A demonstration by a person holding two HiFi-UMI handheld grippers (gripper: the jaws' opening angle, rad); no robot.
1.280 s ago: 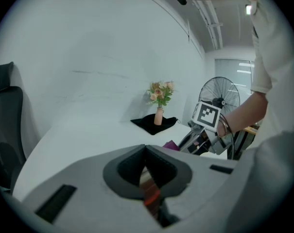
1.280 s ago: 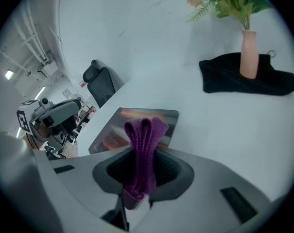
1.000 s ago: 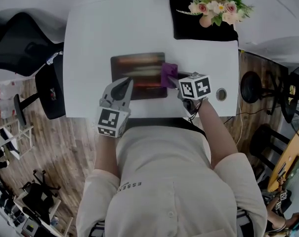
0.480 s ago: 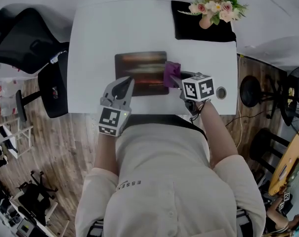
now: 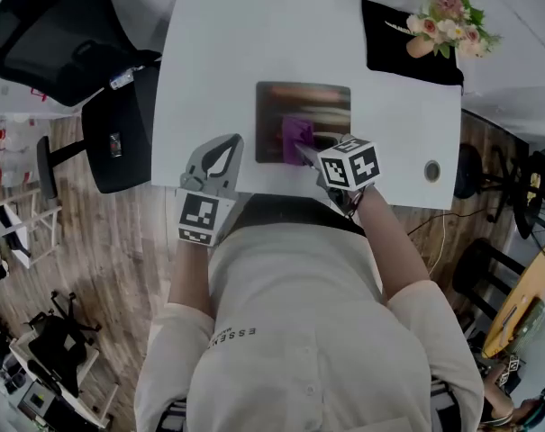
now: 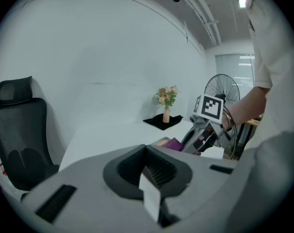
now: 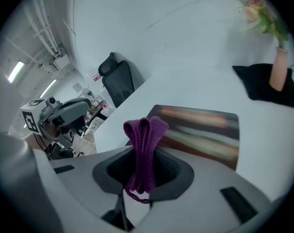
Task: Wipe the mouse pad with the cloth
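Observation:
A dark mouse pad (image 5: pixel 319 106) with coloured streaks lies on the white table (image 5: pixel 218 52). My right gripper (image 5: pixel 304 152) is shut on a purple cloth (image 5: pixel 295 135) and holds it on the pad's middle, near its front edge. In the right gripper view the folded cloth (image 7: pixel 143 144) stands pinched between the jaws of that gripper (image 7: pixel 143 168), with the pad (image 7: pixel 205 130) just beyond. My left gripper (image 5: pixel 223 148) hovers at the table's front edge, left of the pad and apart from it, jaws together and holding nothing. Its own view shows the left gripper (image 6: pixel 154 174) and, beyond it, the cloth (image 6: pixel 176 143).
A black mat (image 5: pixel 403 48) with a vase of flowers (image 5: pixel 450 18) sits at the table's far right corner. A cable grommet (image 5: pixel 431 170) is near the front right. Black office chairs (image 5: pixel 56 34) stand left of the table. A fan (image 6: pixel 224 89) stands to the right.
My right gripper has dragged the purple cloth leftward from the pad's right edge to its middle. The left gripper has stayed by the table's front edge. The head camera has shifted.

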